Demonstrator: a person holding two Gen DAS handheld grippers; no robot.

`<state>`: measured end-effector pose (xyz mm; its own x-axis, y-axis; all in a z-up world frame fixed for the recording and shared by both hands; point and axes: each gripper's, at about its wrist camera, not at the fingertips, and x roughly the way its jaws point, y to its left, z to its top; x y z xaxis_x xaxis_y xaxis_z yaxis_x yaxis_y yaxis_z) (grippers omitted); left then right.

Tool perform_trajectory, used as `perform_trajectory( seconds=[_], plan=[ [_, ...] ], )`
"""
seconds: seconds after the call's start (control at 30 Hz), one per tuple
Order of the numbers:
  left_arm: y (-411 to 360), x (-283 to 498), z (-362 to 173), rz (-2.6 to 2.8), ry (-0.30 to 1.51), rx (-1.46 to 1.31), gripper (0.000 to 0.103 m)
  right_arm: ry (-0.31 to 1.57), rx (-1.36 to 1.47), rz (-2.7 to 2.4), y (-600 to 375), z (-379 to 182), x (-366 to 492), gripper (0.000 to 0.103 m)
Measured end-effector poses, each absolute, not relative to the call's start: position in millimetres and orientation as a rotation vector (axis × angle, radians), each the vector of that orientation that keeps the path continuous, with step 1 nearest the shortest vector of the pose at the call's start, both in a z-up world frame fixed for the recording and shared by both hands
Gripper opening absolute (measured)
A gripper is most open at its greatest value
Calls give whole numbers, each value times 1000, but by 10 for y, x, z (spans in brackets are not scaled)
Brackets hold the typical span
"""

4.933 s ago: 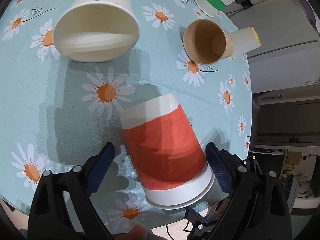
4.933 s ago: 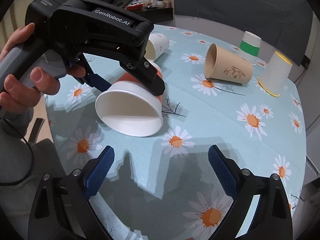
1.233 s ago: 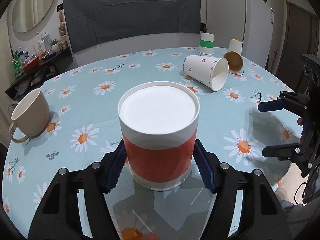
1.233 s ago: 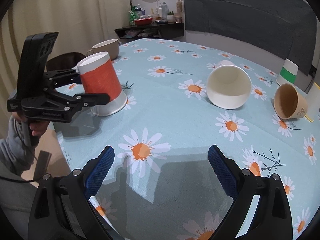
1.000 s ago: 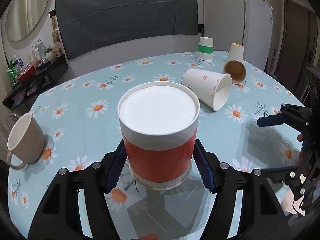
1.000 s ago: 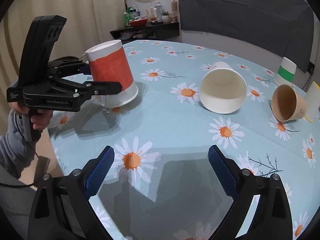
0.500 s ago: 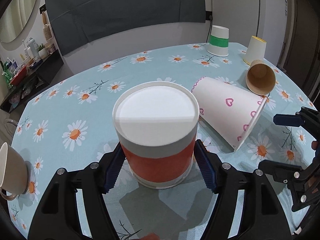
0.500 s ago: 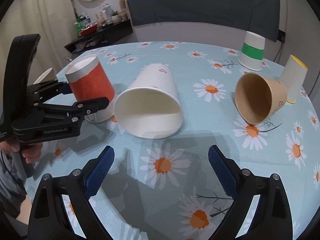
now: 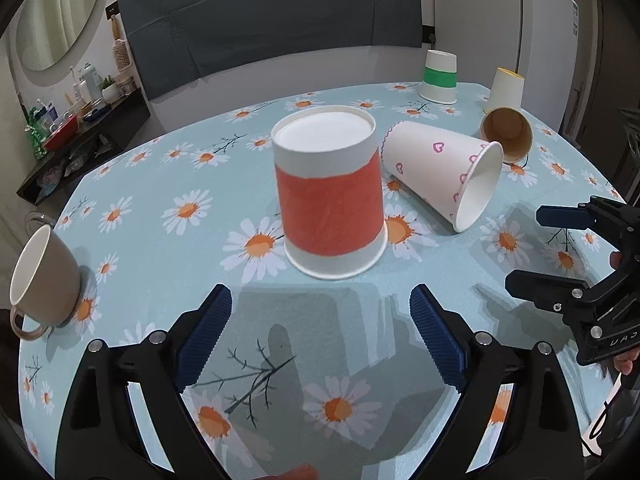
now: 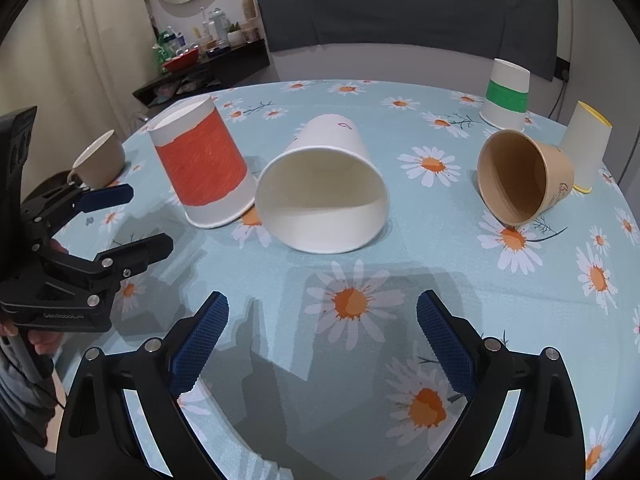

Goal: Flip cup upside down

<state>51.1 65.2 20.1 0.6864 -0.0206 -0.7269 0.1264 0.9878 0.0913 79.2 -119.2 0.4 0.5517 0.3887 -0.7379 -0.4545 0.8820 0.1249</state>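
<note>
Your left gripper (image 9: 320, 332) is backing off wide and empty from the inverted red cup (image 9: 330, 196). Your right gripper (image 10: 322, 334), also wide, is risking rolling the heart cup (image 10: 324, 196) at twelve o'clock into it.

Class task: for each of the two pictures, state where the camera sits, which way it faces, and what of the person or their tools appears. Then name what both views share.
Left wrist view: sits on the left hand-held gripper, facing across the table at the upside-down red cup; its own open fingers show below, the right hand-held gripper at right.
Right wrist view: sits on the right hand-held gripper, facing the heart-print cup lying on its side; the left hand-held gripper shows at left.
Shared: both cups, the tipped brown cup, the green-banded cup.
</note>
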Motion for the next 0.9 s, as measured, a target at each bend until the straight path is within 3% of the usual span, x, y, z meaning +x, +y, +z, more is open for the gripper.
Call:
perform_trajectory(
  seconds=[0.47,0.9],
  plan=[
    [864,119,7,-8,777,12,89,772,-77,448,-1259,-43,424,94],
    [768,45,23,13,717,75,89,669,-91,435,-1258,22,314,94]
  ],
)
